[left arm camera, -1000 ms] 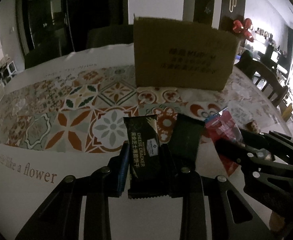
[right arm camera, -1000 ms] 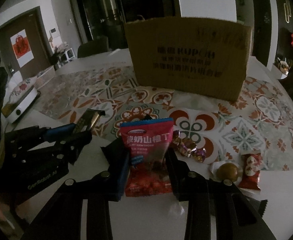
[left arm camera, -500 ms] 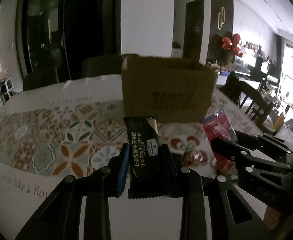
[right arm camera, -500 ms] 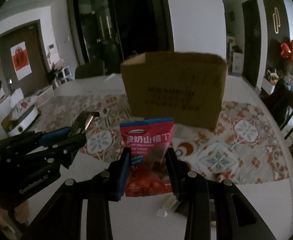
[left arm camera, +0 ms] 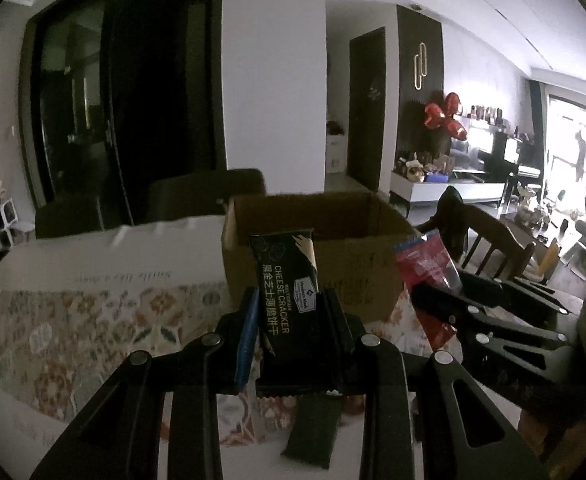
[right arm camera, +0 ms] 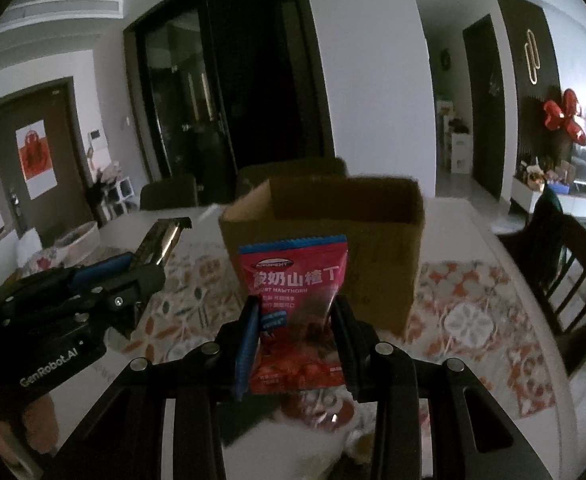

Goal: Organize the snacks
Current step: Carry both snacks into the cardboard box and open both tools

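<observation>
My left gripper (left arm camera: 293, 312) is shut on a black cheese cracker pack (left arm camera: 285, 280) and holds it upright above the table, short of the open cardboard box (left arm camera: 357, 264). My right gripper (right arm camera: 297, 320) is shut on a red hawthorn snack bag (right arm camera: 297, 276), also lifted in front of the box (right arm camera: 377, 236). The right gripper with the red bag (left arm camera: 429, 268) shows at the right of the left wrist view. The left gripper with its pack (right arm camera: 161, 244) shows at the left of the right wrist view.
A second black pack (left arm camera: 313, 436) lies on the table below my left gripper. Small wrapped candies (right arm camera: 321, 412) lie below my right gripper. The patterned tablecloth (left arm camera: 93, 320) covers the table. A wooden chair (right arm camera: 569, 276) stands at the right.
Both grippers have lifted their packs off the table and risen. The box's open top now shows in both views.
</observation>
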A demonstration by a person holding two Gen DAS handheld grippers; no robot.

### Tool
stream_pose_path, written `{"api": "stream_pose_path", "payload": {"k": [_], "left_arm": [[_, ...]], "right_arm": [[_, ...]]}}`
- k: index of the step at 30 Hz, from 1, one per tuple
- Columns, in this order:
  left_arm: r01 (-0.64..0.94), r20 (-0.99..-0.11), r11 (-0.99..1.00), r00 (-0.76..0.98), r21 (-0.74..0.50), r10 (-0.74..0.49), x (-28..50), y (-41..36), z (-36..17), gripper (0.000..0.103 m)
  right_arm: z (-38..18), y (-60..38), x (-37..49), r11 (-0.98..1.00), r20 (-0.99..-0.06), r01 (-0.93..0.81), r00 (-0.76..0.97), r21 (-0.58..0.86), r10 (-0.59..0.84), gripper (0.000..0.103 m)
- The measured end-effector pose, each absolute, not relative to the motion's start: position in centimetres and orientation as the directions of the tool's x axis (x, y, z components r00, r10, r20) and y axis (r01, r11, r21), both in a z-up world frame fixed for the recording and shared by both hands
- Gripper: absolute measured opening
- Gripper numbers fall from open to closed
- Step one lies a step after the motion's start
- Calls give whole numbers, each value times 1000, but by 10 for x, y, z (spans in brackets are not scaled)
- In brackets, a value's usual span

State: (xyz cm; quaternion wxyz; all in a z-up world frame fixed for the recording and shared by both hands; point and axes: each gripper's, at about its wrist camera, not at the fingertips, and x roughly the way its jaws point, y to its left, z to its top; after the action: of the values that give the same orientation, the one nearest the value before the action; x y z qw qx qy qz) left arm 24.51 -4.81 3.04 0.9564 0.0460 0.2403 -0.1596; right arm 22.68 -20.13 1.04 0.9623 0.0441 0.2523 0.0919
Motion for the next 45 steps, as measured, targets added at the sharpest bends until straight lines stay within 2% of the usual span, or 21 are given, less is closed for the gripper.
{"api": "stream_pose_path", "payload": {"k": [7,14,21,33,35,36,37,39,45], "left_arm": [[360,-441,933,840,15,-317,277,-60,58,31],[372,-459,928,821,-21,-340,321,-70,73,31],[373,-523,923,769,-97,-366,373,-82,69,31],[312,-653,941,687,-130,-318,428,-94,36,31],[300,-658,945,687,-129,-308,430,-91,32,39],[301,-658,945,686,-131,-310,430,-89,32,42],[304,-658,943,685,-134,-314,431,-88,31,48],[304,-655,945,690,-124,-308,428,-86,33,49],[288,-608,954,745,-76,-274,398,-78,47,59]], "right_arm": [[35,-215,256,983,-439,-128,882,133,174,37],[56,-222,293,986,-444,-119,882,119,160,37],[59,-229,336,983,-487,-120,856,140,174,37],[42,-241,388,986,-577,-77,803,150,151,37],[42,-241,389,989,-566,-60,815,131,125,38],[41,-241,389,990,-572,-55,812,128,119,42],[41,-241,391,990,-576,-50,809,130,116,51],[41,-242,389,990,-571,-46,813,131,113,63],[48,-240,370,993,-557,-36,826,113,93,63]]}}
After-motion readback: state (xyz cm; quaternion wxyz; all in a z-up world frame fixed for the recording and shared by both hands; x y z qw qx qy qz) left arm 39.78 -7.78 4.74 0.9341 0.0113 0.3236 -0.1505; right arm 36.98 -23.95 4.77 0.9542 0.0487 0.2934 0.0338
